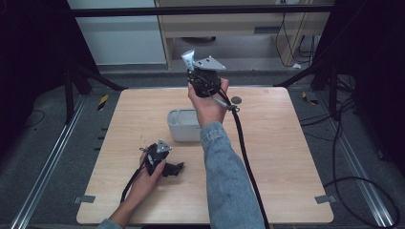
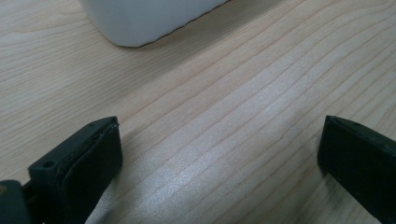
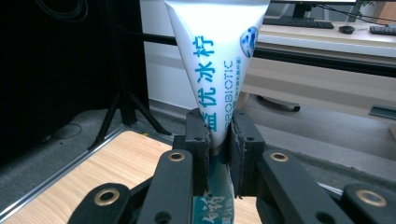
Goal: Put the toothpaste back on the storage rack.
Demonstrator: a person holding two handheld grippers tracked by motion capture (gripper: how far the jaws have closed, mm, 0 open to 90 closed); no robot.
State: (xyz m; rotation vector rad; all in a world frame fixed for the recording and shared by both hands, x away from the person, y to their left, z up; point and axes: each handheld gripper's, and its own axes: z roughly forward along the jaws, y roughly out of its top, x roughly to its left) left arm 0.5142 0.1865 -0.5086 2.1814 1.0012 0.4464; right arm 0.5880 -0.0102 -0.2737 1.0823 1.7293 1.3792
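I have the right gripper (image 1: 195,67) lifted high, beyond the far rim of the tub (image 1: 183,125) and well above it, with its jaws pointing up and away from me. The jaws are clamped on a tube (image 3: 215,70) of toothpaste: in the right gripper view the two black pads pinch it low on its body, and the white, flat-crimped end fans out above them, printed with teal lettering and a small blue mark. Below the pads I can see a teal part of the tube running down between the jaw arms. In the high view the tube's (image 1: 188,59) pale end sticks up just left of the gripper's grey plate. My right hand (image 1: 208,102) wraps the handle, and its cable hangs down to the table (image 1: 277,157) on the tub's right side.

The left gripper (image 1: 173,169) rests on the table on the near side of the tub, a little to its left and close to it but apart. Its jaws stand wide, with nothing between them but bare wood; in the left gripper view a rounded corner of the tub (image 2: 140,21) lies ahead of them. The tub is a white, rounded-rectangle container sitting near the table's middle.
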